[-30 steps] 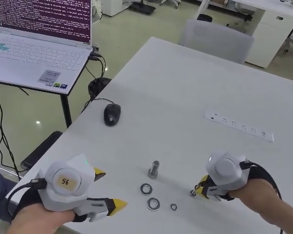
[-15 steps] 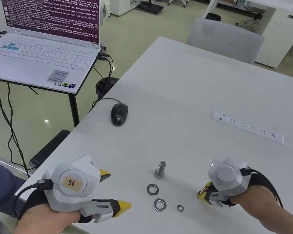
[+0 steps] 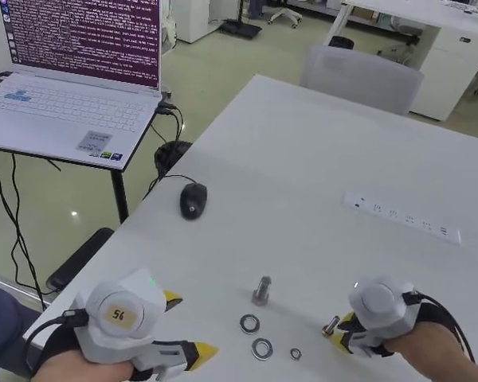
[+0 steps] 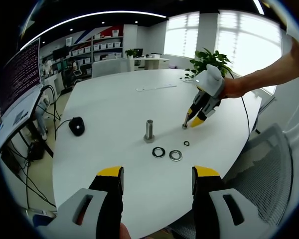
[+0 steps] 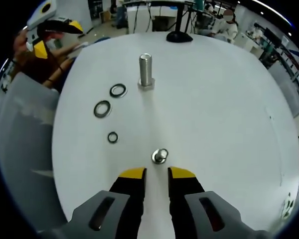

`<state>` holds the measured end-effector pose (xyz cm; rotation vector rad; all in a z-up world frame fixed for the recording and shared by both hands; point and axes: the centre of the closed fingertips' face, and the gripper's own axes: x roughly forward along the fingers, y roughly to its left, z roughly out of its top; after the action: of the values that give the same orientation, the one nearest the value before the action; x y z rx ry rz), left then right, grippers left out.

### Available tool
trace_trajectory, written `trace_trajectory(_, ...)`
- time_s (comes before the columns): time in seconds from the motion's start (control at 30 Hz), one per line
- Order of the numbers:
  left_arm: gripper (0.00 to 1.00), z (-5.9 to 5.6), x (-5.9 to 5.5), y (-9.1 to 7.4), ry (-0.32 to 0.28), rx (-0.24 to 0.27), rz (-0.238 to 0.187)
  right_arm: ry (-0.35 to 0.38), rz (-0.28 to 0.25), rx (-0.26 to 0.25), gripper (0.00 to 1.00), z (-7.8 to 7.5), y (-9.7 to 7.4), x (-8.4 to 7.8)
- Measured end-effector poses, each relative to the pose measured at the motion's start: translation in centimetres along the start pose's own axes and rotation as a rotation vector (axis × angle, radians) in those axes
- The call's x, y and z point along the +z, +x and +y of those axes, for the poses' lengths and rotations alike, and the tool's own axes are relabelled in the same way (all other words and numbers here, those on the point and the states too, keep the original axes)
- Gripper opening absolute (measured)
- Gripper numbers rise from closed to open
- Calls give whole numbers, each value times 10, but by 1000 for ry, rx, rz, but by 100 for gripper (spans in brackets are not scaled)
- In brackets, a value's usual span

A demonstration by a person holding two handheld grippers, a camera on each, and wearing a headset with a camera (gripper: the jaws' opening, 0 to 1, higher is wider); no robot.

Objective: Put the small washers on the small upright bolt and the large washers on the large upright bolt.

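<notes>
The large bolt (image 3: 261,290) (image 4: 149,130) (image 5: 145,70) stands upright mid-table. Two large washers (image 3: 249,324) (image 3: 262,348) lie flat in front of it, with a small washer (image 3: 295,354) (image 5: 112,137) beside them. The small bolt (image 3: 331,325) (image 5: 160,156) stands upright just ahead of my right gripper (image 3: 342,329) (image 5: 157,174), whose jaws are a narrow gap apart with nothing between them. My left gripper (image 3: 187,326) (image 4: 157,174) hovers at the near table edge, jaws wide open and empty, well short of the washers (image 4: 158,152) (image 4: 176,155).
A black mouse (image 3: 193,199) lies on the table's left side and a white power strip (image 3: 402,219) at the far right. A laptop (image 3: 64,111) sits on a stand left of the table. A grey chair (image 3: 358,76) stands at the far edge.
The head camera has shifted. My right gripper has drawn back slightly from the small bolt, which now stands free in front of the tips. The left gripper stays put.
</notes>
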<state>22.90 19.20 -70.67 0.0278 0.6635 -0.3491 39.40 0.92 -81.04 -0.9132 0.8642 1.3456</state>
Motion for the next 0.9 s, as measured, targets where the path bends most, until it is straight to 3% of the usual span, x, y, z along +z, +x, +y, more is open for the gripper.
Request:
trace_trajectory(0.23, 54, -4, 3, -2, 8, -5, -5, 37, 12, 3, 18, 20, -3, -22)
trace_trajectory(0.43, 54, -8, 5, -2, 11, -10, -10, 49, 16, 18, 18, 39, -2, -30)
trace_trajectory(0.73, 54, -12, 3, -5, 17, -14, -4, 28, -10, 33, 18, 60, 3, -17)
trace_trajectory(0.9, 54, -15, 4, -6, 24, -14, -2, 19, -44, 33, 18, 66, 7, 3)
